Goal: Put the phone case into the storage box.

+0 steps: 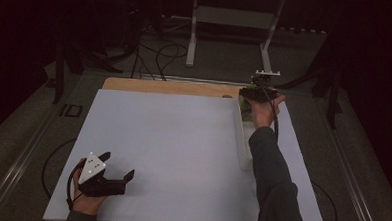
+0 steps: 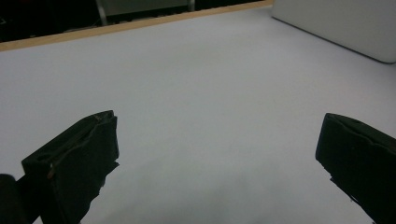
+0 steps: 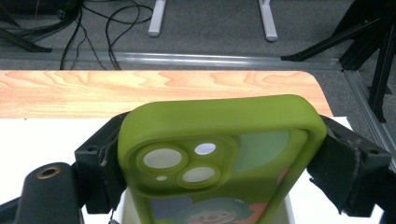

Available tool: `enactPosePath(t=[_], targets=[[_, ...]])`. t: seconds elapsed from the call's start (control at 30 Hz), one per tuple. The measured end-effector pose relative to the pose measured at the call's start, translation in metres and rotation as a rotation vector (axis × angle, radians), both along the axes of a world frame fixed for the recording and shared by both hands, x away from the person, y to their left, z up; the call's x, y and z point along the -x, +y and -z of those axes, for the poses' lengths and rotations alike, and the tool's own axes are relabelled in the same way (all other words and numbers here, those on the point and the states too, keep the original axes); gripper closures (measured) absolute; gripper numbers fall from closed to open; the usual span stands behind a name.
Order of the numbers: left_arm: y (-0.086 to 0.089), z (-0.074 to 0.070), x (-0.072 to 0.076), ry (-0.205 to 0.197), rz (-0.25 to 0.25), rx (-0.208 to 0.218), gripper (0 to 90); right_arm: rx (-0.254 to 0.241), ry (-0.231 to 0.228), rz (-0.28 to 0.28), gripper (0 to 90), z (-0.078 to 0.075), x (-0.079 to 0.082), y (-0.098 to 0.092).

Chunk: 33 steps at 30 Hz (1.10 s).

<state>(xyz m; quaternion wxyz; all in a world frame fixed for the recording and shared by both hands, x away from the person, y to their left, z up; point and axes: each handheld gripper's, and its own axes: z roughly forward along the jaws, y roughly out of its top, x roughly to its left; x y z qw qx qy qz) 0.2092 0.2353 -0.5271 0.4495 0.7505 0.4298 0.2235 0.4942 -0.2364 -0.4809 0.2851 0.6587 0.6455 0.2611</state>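
Observation:
A green phone case with camera cut-outs and a cartoon print stands between the black jaws of my right gripper, which press on both its long edges. In the high view that right gripper is held over the far end of a long white tray at the table's right side, with a bit of the green case under it. My left gripper rests at the near left of the white table top, jaws wide apart. The left gripper has only bare table between its fingers.
A strip of wooden table edge runs along the far side of the white top. Beyond it are floor cables and a white metal stand. The tray's wall rises at the far right of the left gripper view.

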Motion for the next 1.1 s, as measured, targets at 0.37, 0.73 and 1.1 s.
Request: enactPosePath(t=[0.37, 0.73, 1.1], targets=[[0.0006, -0.0003, 0.0001, -0.002, 0.000, 0.001, 0.0, -0.003, 0.017, -0.001, 15.0, 0.0060, -0.0017, -0.0004], [0.0008, -0.0007, 0.0003, -0.002, 0.002, 0.003, 0.0, -0.034, 0.025, 0.002, 7.6, 0.0065, -0.0036, -0.0044], [0.0004, -0.0008, 0.0004, -0.001, 0.004, 0.003, 0.0, -0.037, -0.013, -0.034, 7.3, 0.0005, -0.0017, -0.0049]])
